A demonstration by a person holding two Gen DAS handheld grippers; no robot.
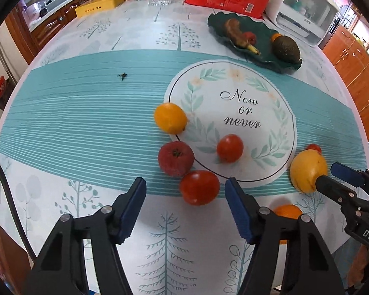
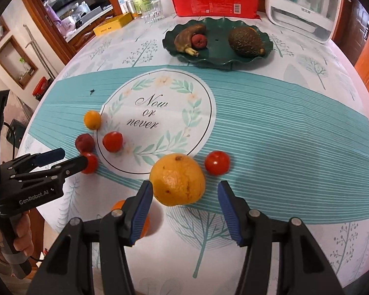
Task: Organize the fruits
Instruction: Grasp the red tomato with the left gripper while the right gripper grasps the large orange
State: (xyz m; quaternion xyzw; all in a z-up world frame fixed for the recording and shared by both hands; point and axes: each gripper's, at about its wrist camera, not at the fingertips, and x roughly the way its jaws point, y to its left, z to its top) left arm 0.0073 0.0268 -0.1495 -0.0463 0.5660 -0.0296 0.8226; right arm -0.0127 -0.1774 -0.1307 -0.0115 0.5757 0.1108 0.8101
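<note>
We are hovering both grippers over loose fruit on the counter [image 2: 283, 127].

Our left gripper [image 1: 185, 194] fingers are standing released around a red tomato [image 1: 199, 187], a red apple [image 1: 176, 158] crowding at 10 o'clock. Our right gripper [image 2: 185, 198] fingers are flanking the big yellow orange [image 2: 177, 179], not pressing; the green plate [image 2: 219, 46] is sitting at 12 o'clock.

Bright, even daylight; soft short shadows under the fruit, glare on the large yellow fruit [image 2: 177, 179]. Strong fisheye bending, dark corners; distant cabinets look slightly soft, perhaps unfocused
</note>
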